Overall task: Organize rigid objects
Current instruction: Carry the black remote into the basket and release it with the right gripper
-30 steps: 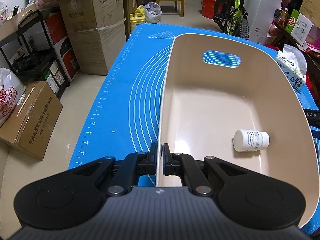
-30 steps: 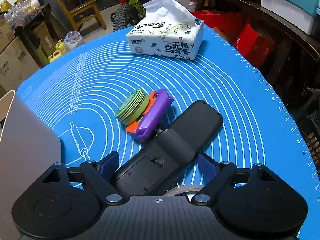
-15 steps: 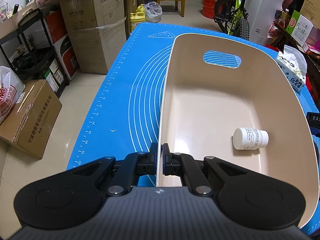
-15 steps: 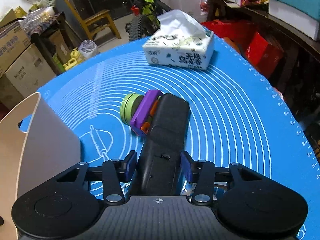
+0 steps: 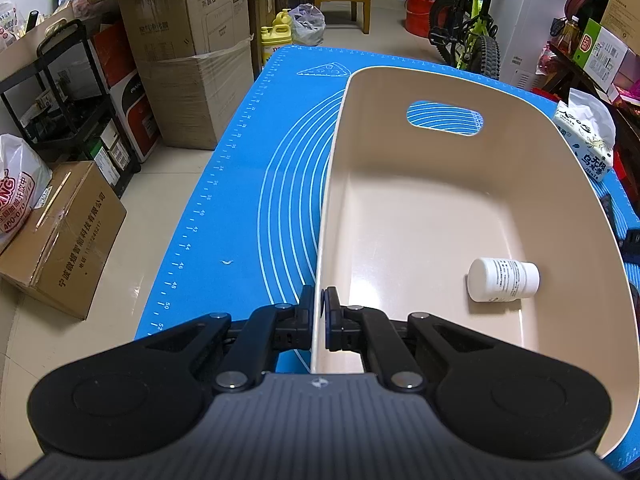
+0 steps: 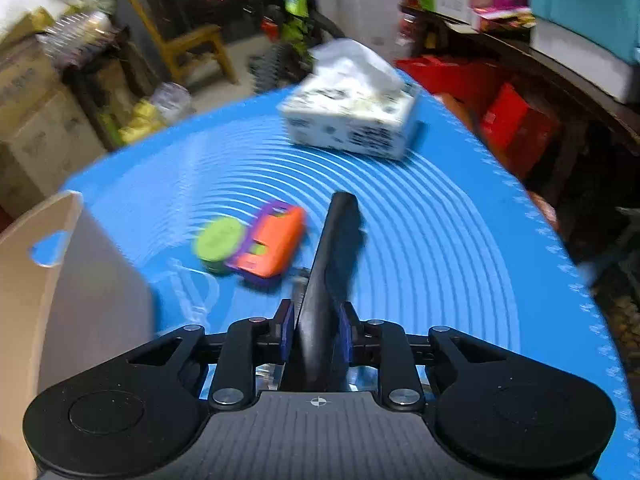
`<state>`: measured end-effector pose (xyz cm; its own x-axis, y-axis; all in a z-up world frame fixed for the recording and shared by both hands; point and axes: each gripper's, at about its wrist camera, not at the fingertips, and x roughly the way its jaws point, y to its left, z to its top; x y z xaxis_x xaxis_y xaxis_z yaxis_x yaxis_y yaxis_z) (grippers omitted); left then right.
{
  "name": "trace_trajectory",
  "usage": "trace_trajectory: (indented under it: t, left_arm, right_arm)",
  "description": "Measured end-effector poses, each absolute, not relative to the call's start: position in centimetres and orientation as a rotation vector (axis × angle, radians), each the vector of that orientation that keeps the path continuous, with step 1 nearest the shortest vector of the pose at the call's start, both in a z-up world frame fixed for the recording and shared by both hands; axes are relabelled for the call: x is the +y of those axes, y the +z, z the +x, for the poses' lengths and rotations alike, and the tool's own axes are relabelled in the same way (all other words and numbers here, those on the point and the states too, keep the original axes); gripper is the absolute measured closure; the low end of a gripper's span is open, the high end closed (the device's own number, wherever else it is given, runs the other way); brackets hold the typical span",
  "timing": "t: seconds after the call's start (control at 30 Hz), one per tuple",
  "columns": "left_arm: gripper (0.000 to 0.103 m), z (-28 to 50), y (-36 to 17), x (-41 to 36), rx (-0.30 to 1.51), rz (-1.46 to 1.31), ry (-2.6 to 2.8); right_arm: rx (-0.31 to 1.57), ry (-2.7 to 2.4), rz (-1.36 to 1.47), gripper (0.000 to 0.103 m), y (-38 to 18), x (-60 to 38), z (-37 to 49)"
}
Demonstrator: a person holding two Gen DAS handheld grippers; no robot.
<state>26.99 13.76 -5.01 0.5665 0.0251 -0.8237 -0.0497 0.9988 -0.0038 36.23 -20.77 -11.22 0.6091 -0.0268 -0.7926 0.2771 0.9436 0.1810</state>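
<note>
My left claw (image 5: 319,312) is pinched tight on the near left wall of the cream bin (image 5: 332,184), one finger outside it and one inside. Further in, a white pill bottle (image 5: 503,280) lies on its side on the bin floor, toward the right wall. The bin sits on the blue mat (image 5: 256,184) that covers the desk, and its far wall has an oval handle hole. Past the bin's far right corner stands a tissue pack (image 5: 588,140).

My right claw (image 6: 316,330) is closed on the near end of a black remote (image 6: 332,256), turned on its edge so it points away from me, above the mat. This view is blurred. Just left of the remote's far half, an orange and purple toy (image 6: 272,246) lies on the mat, touching a green round tin (image 6: 219,242) on its left. The bin's outer wall (image 6: 100,304) rises at the left edge. Farthest off, the tissue pack (image 6: 352,120) sits near the mat's back edge
</note>
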Motion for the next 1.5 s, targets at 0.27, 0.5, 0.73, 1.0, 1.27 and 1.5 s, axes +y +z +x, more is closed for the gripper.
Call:
trace_trajectory:
  t: [0.27,0.5,0.73,1.0,1.27,1.5]
  left_arm:
    - [0.097,27.0,-5.0,13.8,0.968,-0.028,0.045]
    - [0.097,27.0,-5.0,14.0,0.968,-0.028,0.046]
    - [0.097,27.0,-5.0,14.0,0.97,-0.028,0.049]
    - [0.097,27.2,-5.0,13.6,0.973,-0.03,0.055]
    - [0.097,27.1,-5.1,13.6,0.973,-0.029,0.056]
    - [0.097,27.1,-5.1,13.6,0.973,-0.029,0.055]
  right_arm:
    - [0.918,-0.143,0.339,0.072,-12.7,-22.0,36.9]
    - [0.889,-0.137,0.332,0.073,-11.9,-21.6,36.2]
    - [0.797,-0.121,0.286,0.073,-8.7,-21.0,34.5]
    - [0.703,-0.096,0.319,0.073,-5.2,-21.3,32.3]
    - [0.621,0.029,0.347,0.073,-0.9,-18.9,30.8]
    - [0.612,0.201,0.316,0.073,0.9,-13.8,30.4]
